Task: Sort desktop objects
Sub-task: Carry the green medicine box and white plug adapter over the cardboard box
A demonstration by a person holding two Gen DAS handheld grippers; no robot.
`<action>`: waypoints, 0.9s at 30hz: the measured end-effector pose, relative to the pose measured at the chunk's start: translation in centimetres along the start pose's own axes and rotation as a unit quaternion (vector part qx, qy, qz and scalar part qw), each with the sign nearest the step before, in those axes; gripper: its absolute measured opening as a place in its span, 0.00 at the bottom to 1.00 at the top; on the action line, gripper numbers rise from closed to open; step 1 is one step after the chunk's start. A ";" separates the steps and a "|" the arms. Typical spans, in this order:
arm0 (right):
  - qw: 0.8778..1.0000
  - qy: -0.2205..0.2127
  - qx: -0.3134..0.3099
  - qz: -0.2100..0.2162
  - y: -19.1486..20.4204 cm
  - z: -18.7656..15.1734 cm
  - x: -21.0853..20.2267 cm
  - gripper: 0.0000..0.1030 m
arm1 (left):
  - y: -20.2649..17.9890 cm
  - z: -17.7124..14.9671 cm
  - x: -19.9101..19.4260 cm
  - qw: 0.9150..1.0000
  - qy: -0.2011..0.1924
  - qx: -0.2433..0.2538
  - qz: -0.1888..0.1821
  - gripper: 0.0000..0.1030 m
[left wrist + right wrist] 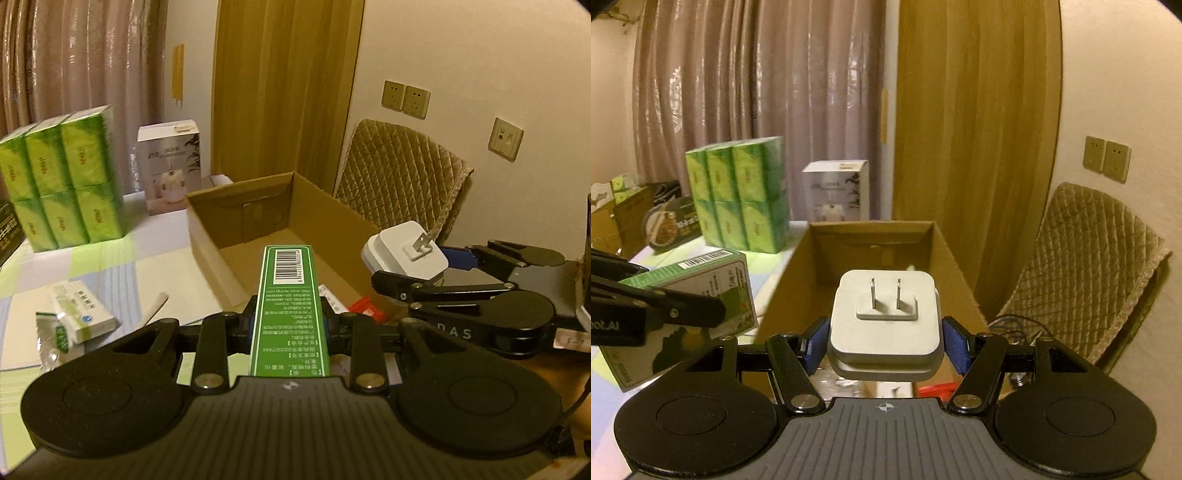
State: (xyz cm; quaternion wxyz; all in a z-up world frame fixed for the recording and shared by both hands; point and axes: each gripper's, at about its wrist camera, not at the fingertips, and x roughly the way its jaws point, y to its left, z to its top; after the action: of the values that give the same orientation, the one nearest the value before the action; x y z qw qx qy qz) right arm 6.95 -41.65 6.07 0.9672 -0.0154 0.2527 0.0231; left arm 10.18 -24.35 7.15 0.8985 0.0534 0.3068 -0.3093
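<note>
My left gripper (288, 325) is shut on a long green box (288, 295) with a barcode, held over the near rim of an open cardboard box (207, 229). My right gripper (884, 341) is shut on a white power adapter (884, 317), prongs up, held above the same cardboard box (783, 291). The adapter also shows in the left wrist view (404, 253), and the green box in the right wrist view (683, 291). Small items, one red (365, 310), lie on the box floor.
A stack of green tissue packs (62, 177) and a white product box (170, 166) stand at the back of the table. A small medicine box (83, 314) and a sachet (51, 339) lie at left. A quilted chair (399, 181) stands right of the box.
</note>
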 end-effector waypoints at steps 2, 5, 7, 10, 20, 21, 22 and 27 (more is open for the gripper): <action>1.000 0.002 -0.001 -0.003 -0.7 0.0 0.4 0.60 | -0.1 0.4 0.8 1.000 0.002 -0.005 -0.004 0.24; 1.000 0.006 -0.003 -0.005 -1.5 0.1 1.3 0.60 | -0.2 0.9 2.0 1.000 0.003 -0.012 -0.008 0.24; 1.000 0.008 -0.002 -0.006 -1.9 0.2 1.7 0.60 | -0.3 1.2 2.9 1.000 0.005 -0.014 -0.009 0.24; 1.000 0.008 0.001 -0.005 -2.4 0.2 2.3 0.60 | -0.7 1.6 4.0 1.000 0.007 -0.013 -0.009 0.24; 1.000 0.015 0.010 -0.001 -3.0 -0.2 3.7 0.60 | -1.2 2.3 6.9 1.000 0.014 -0.016 -0.009 0.24; 1.000 0.015 0.011 -0.001 -3.1 -0.3 3.7 0.60 | -1.1 2.2 7.1 1.000 0.015 -0.017 -0.007 0.24; 1.000 0.016 0.012 -0.002 -3.2 -0.3 3.7 0.60 | -1.1 2.1 7.2 1.000 0.017 -0.017 -0.006 0.24; 1.000 0.019 0.015 -0.004 -3.6 -0.6 3.9 0.60 | -0.9 1.5 8.1 0.999 0.028 -0.017 -0.003 0.24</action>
State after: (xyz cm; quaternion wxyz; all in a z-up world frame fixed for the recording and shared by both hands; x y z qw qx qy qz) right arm 10.25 -45.11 3.75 0.9625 -0.0025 0.2708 0.0156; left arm 15.41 -29.74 3.72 0.8893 0.0460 0.3372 -0.3055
